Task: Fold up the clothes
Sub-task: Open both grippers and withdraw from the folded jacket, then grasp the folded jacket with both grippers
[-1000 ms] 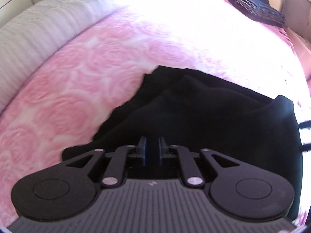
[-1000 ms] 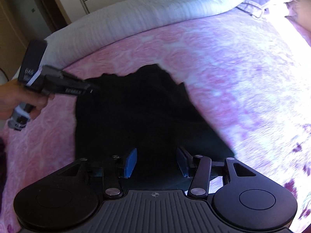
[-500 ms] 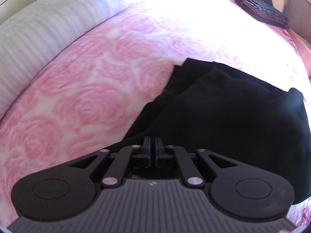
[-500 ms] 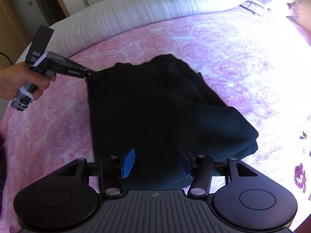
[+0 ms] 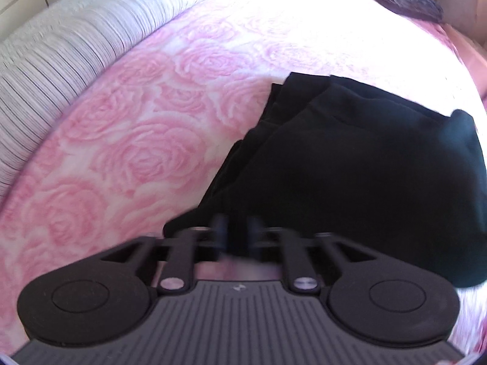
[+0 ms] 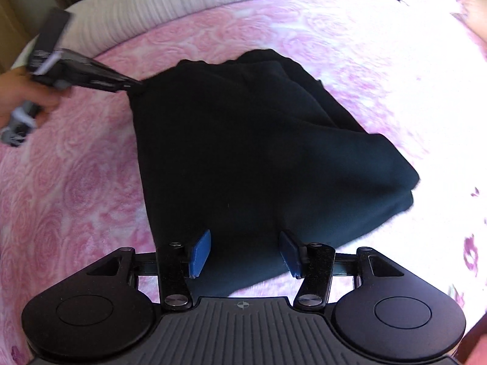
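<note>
The black garment [image 6: 258,158] lies folded in layers on the pink bedspread [image 5: 127,158]. Left gripper [image 5: 236,234] at its far-left corner, jaws opening, prob. letting the cloth go. Right gripper [image 6: 243,251] over the near edge, jaws opening, nothing pinched. Free bedspread all around the garment.

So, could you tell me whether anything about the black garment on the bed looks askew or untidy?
Slightly. The folded black garment lies on the pink bedspread with its layers out of line: lower edges stick out past the top layer along one side. The left gripper is opening at its corner. Nothing is damaged.
</note>
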